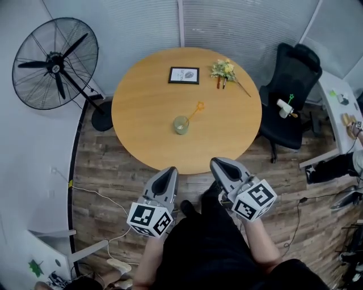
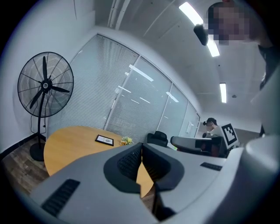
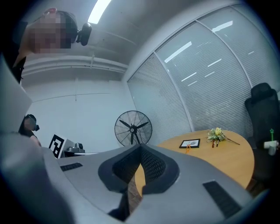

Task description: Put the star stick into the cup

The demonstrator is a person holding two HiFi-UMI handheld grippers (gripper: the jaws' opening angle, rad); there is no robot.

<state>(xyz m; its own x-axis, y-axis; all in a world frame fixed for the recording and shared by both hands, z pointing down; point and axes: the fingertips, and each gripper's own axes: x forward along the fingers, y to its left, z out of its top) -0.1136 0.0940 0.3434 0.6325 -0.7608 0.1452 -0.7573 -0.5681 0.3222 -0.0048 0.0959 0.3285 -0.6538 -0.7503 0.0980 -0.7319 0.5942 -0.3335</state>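
already star stick [image 1: 196,109] leans in cup [image 1: 181,125]; left claw [image 1: 171,169], right claw [image 1: 216,162] closed, empty, well apart.

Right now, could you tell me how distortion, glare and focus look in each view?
Head view: wide-angle bending at the edges, even light, table and cup sharp, no glare. Left gripper view: heavy fisheye, dark corners, ceiling lights blown out. Right gripper view: the same, plus light reflections on the glass wall.
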